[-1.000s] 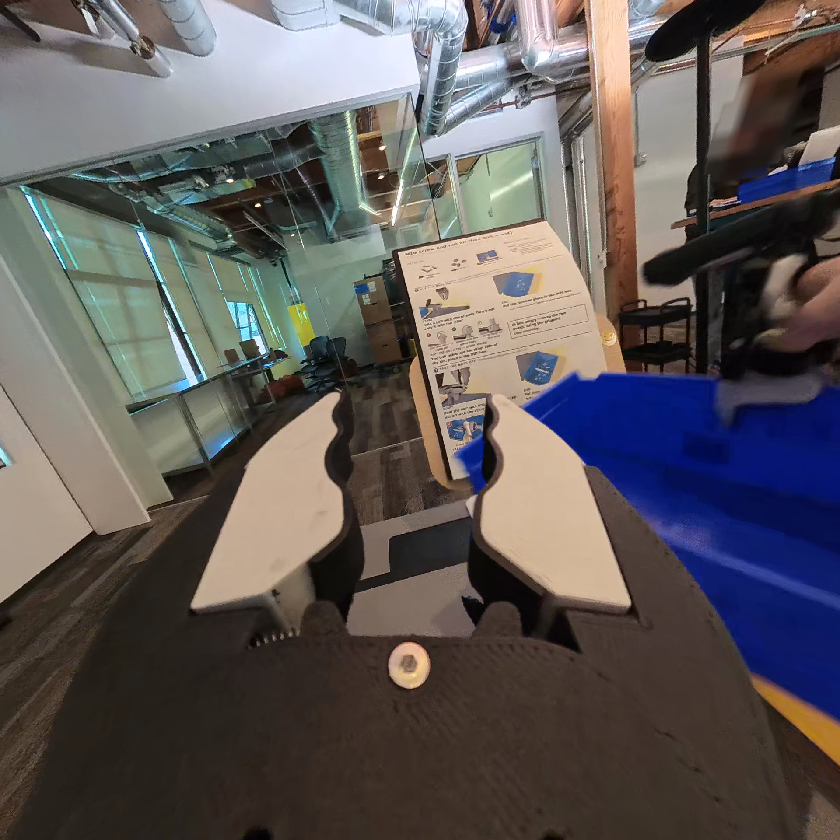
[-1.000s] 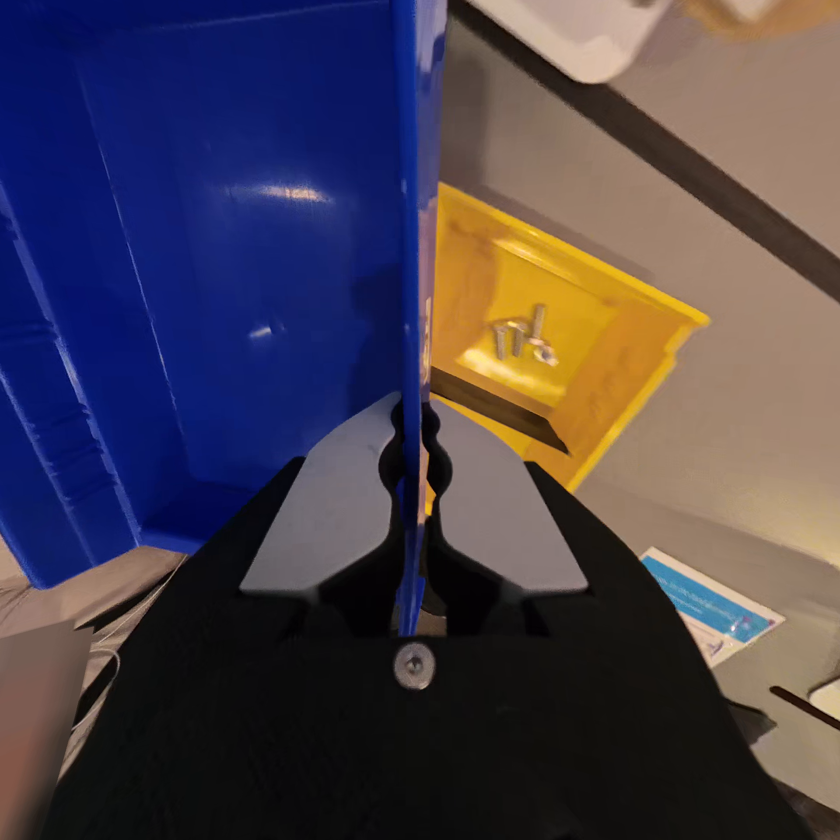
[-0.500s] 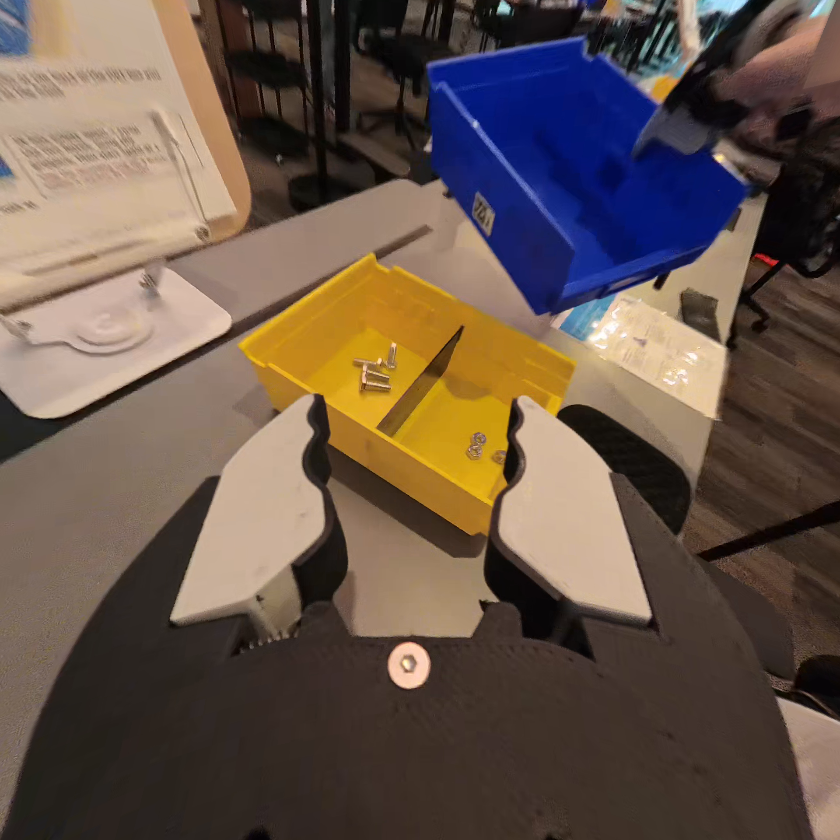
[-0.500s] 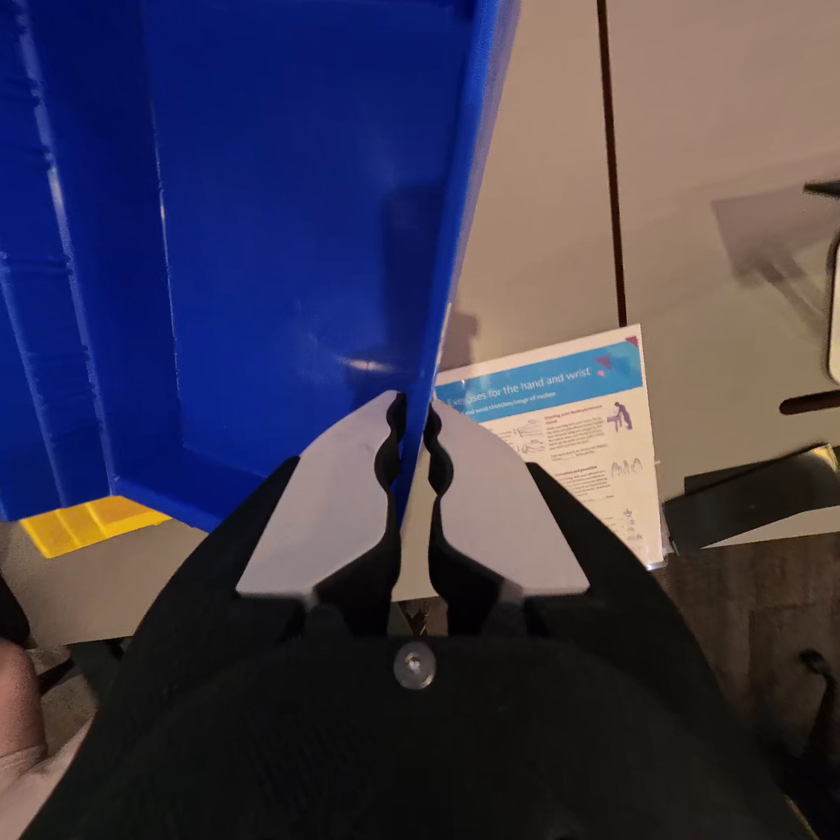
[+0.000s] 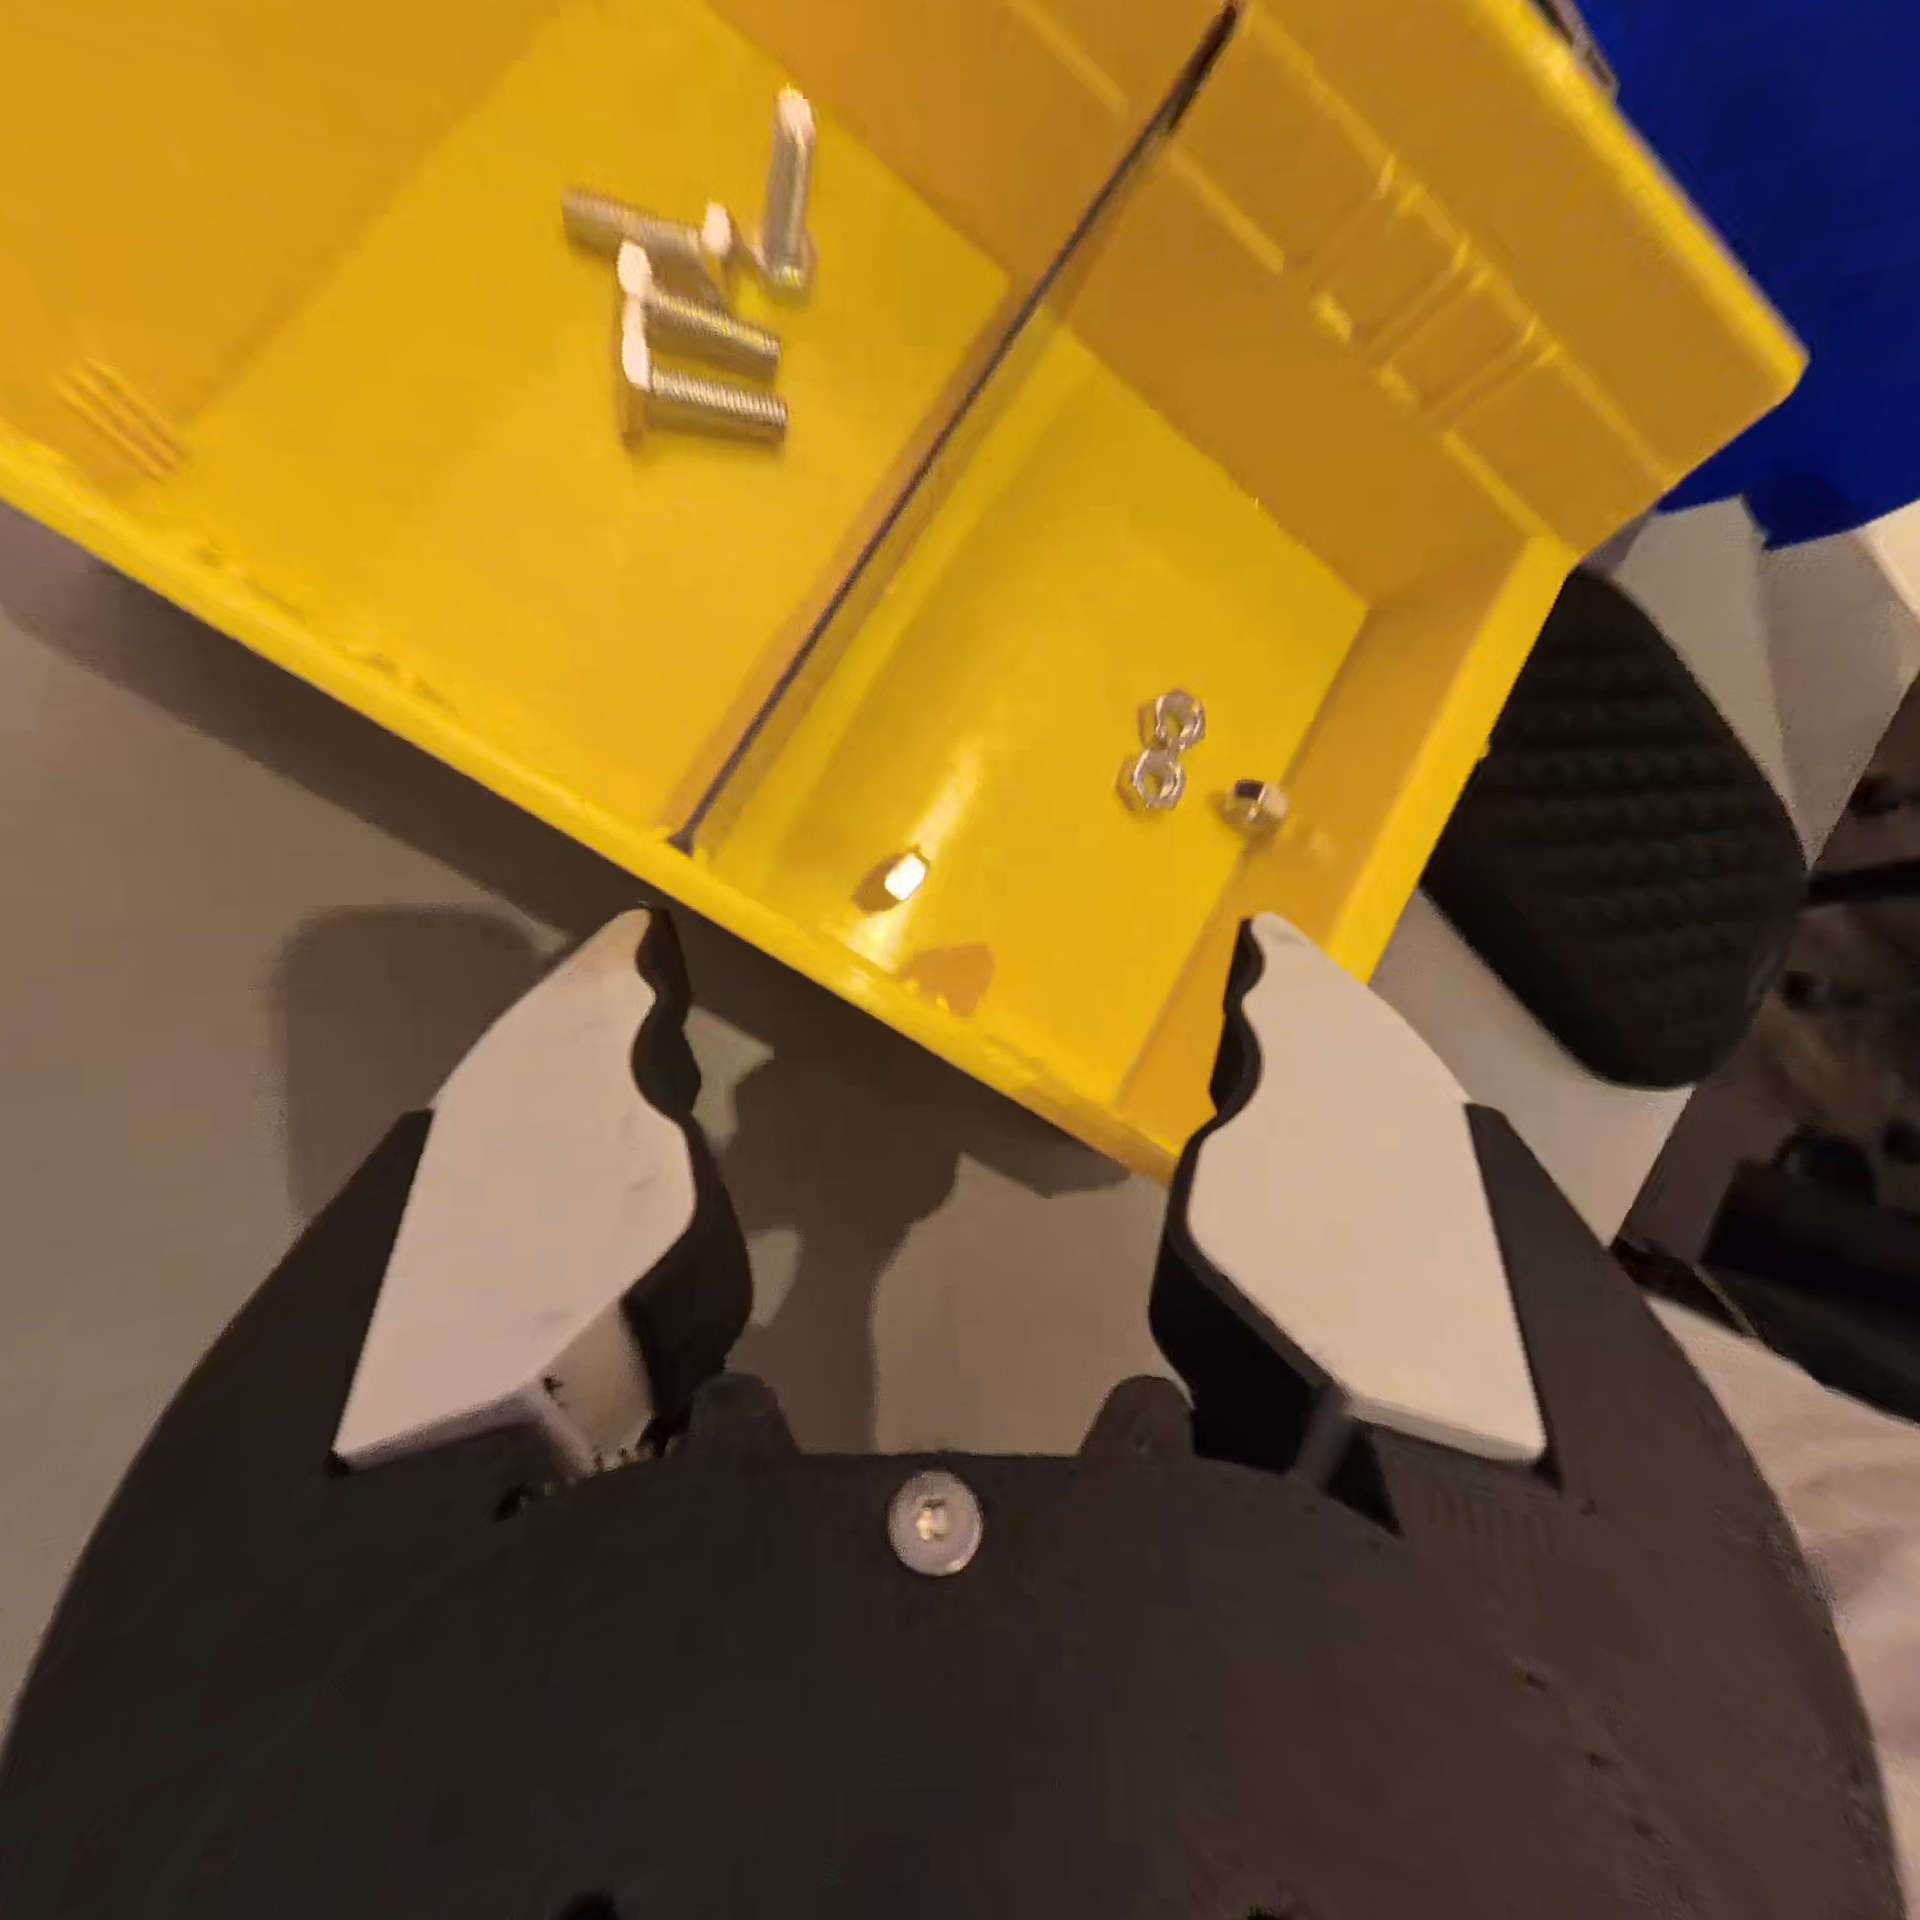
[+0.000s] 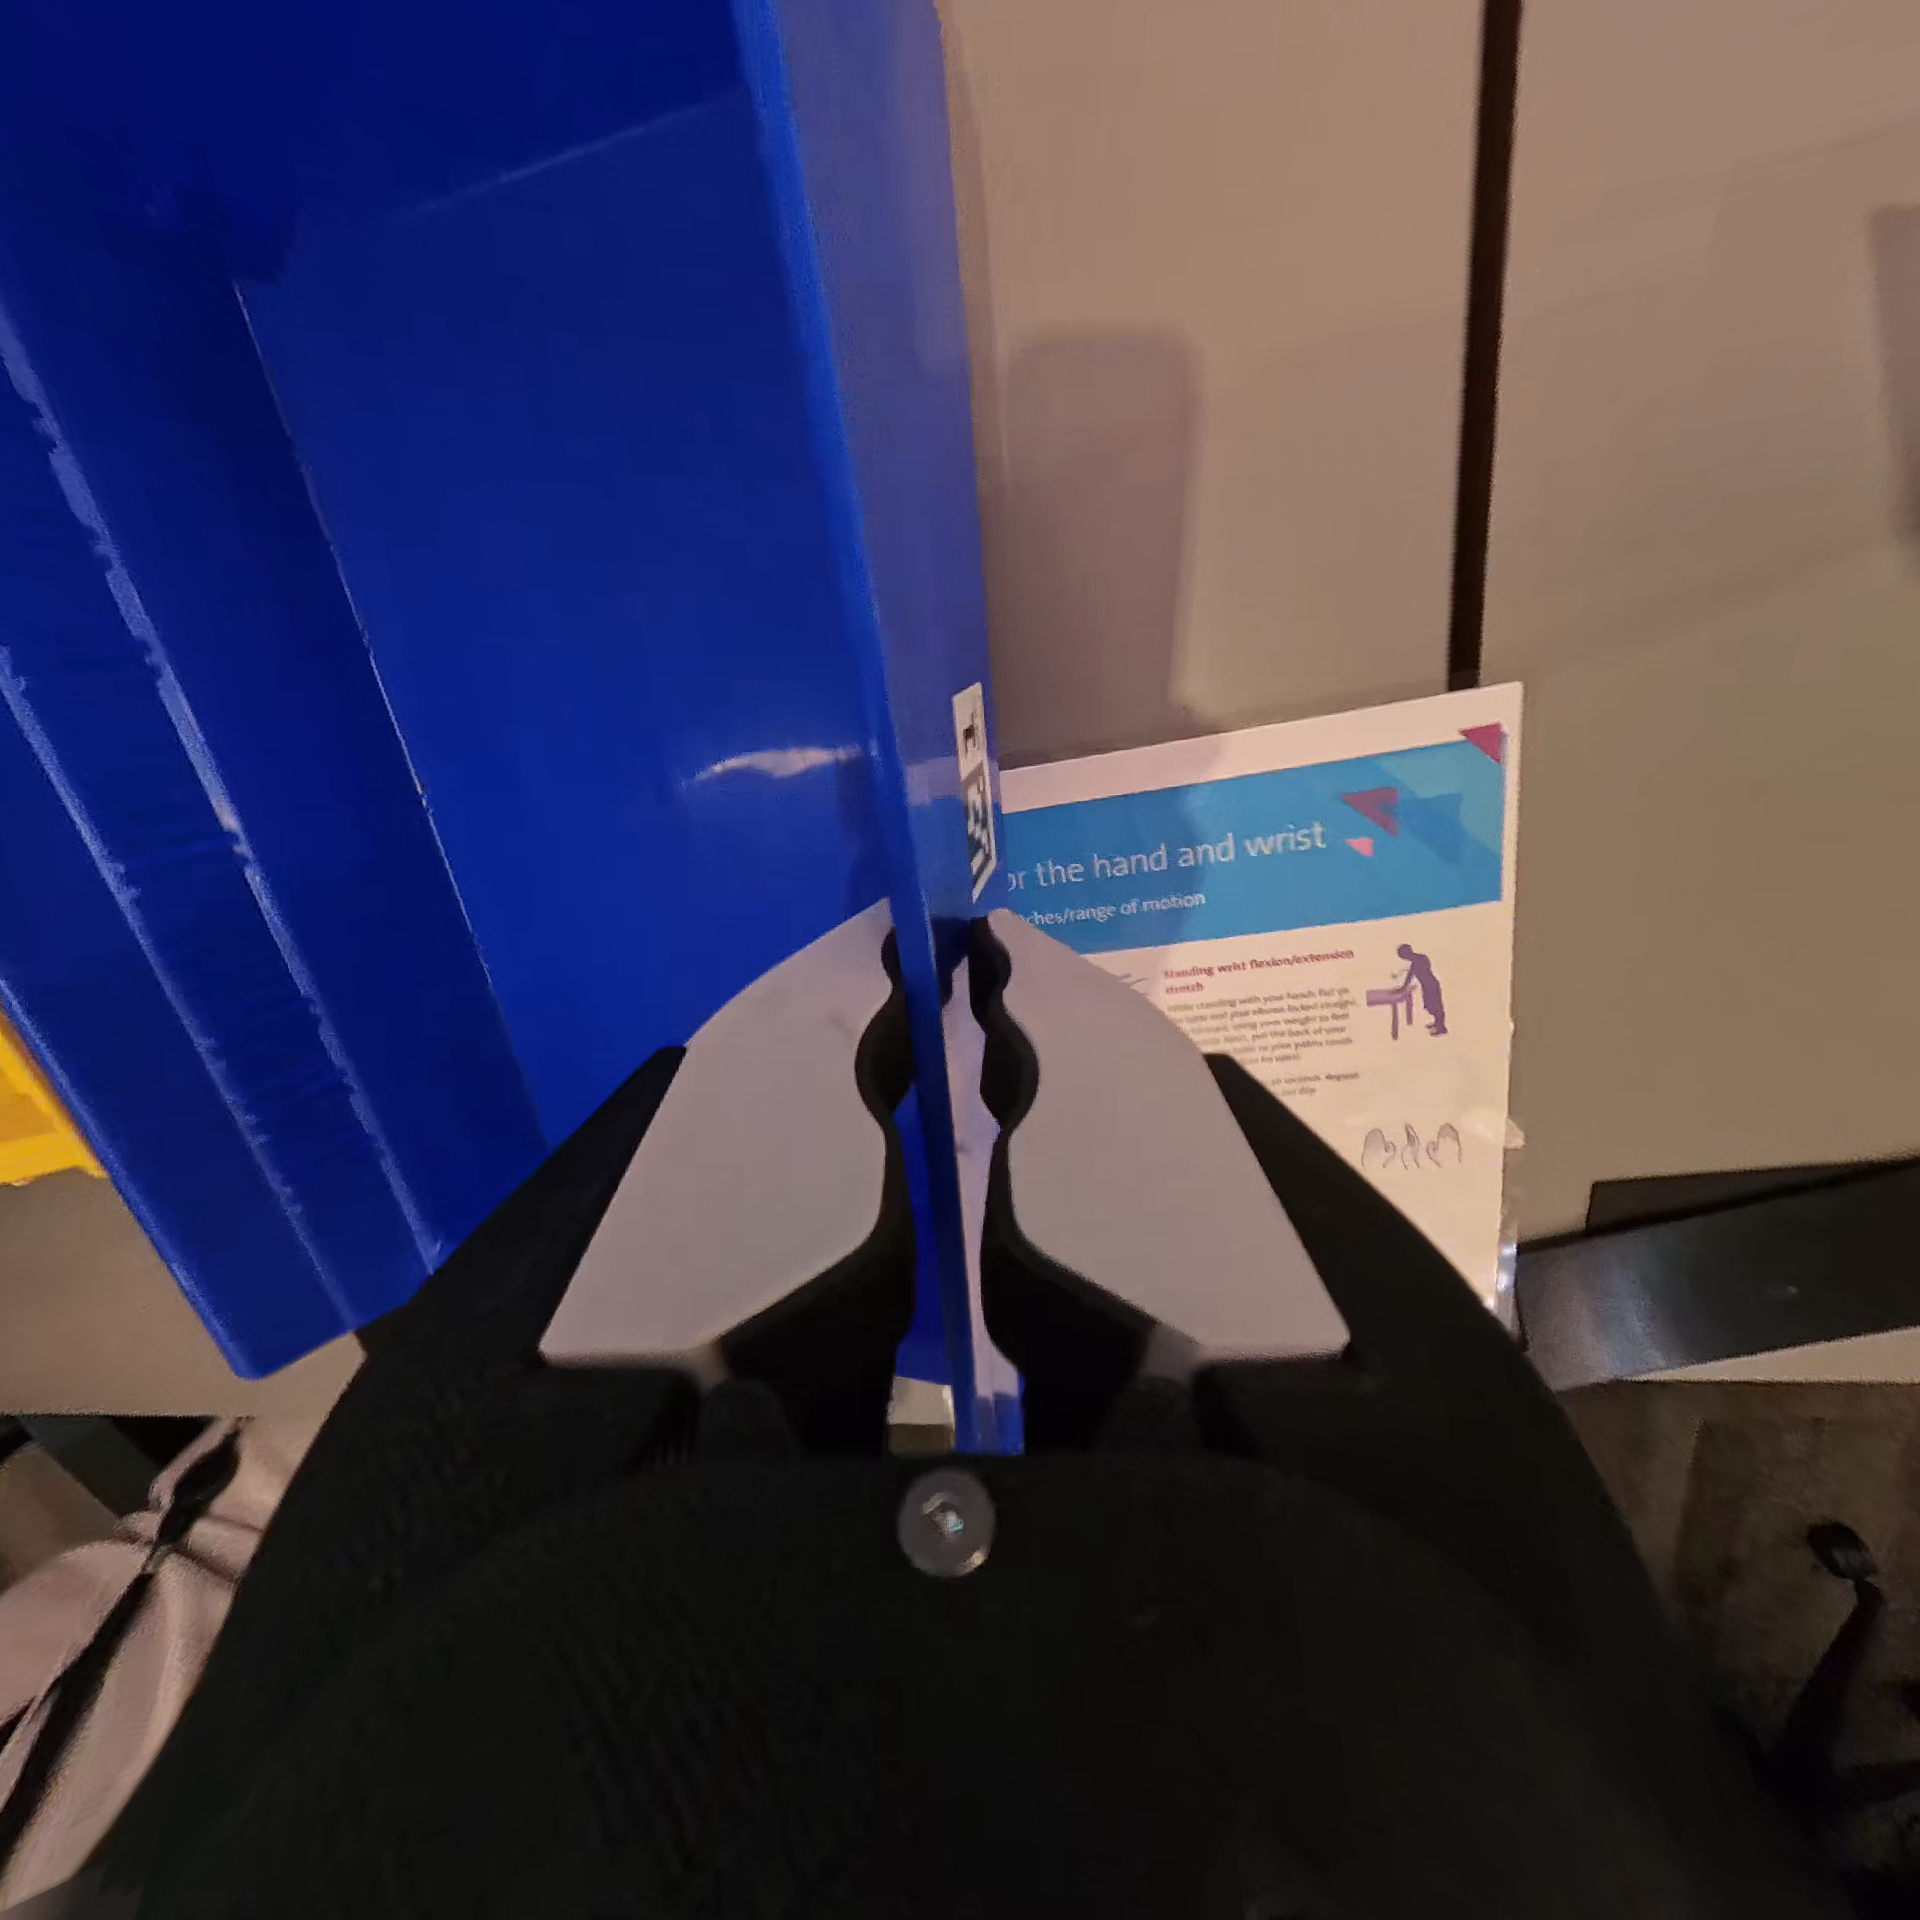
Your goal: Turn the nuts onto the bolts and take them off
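Left wrist view is now filled by the yellow bin (image 5: 1558,343), which was farther off half a second ago: bolts (image 5: 696,301) upper left, nuts (image 5: 1164,748) lower right. The left gripper (image 5: 951,951) is spread empty; the right gripper (image 6: 935,940) stays clamped on the blue bin (image 6: 571,675), so picking seems imminent.

The left wrist view looks steeply down, close over the yellow bin (image 5: 1403,343) on the worktop (image 5: 208,831). The right wrist view also faces down, hard against the blue bin (image 6: 582,644). Both share blue bin (image 5: 1808,208) at 1 o'clock and yellow bin (image 6: 31,1122) at 9 o'clock.
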The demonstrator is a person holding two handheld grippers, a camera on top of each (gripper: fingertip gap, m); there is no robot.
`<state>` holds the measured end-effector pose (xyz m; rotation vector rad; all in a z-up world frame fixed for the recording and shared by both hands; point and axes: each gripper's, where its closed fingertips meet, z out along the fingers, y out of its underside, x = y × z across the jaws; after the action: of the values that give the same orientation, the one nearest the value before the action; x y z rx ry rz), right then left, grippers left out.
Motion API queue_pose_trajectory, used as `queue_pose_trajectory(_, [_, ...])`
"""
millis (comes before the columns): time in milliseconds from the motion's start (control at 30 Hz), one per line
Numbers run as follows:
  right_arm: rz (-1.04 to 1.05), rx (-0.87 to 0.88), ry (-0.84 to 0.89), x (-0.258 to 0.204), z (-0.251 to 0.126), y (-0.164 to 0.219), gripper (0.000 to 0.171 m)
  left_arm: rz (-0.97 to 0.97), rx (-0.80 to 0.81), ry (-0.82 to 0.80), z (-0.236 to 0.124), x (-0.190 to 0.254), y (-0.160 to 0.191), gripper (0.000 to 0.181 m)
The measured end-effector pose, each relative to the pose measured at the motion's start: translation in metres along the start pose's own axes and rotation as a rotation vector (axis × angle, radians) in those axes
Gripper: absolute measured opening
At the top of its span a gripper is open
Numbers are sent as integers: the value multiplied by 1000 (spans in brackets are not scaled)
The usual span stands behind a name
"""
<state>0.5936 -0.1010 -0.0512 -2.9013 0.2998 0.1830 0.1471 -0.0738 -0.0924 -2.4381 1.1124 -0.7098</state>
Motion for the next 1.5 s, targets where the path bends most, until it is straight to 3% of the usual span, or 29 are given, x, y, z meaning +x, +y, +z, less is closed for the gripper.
queue_pose_trajectory(67, [-34,-20,-7,-6,9,1,11,-7,-123,3,-2,-3,16,93])
queue_pose_trajectory(167, [-79,-45,-11,-17,21,1,10,-54,-167,164,-10,6,24,42])
queue_pose_trajectory(300, [-136,-35,22,-34,28,-9,11,-86,-194,153,-26,-20,30,30])
queue_pose_trajectory(500, [-194,-8,50,-60,26,-25,12,-260,-106,23,-71,-109,40,11])
queue_pose_trajectory(700, [-226,12,77,-79,26,-41,12,-381,-42,-119,-122,-188,75,12])
queue_pose_trajectory(867, [-198,26,75,-88,32,-50,13,-506,9,-109,-160,-222,112,11])
queue_pose_trajectory(1067, [-126,64,34,-90,39,-58,13,-683,123,-216,-213,-271,165,10])
queue_pose_trajectory(1300, [-17,67,-11,-82,46,-55,12,-782,206,-209,-250,-282,215,12])
queue_pose_trajectory(1500, [-13,41,-57,-92,64,-43,10,-748,186,-200,-257,-276,230,12])
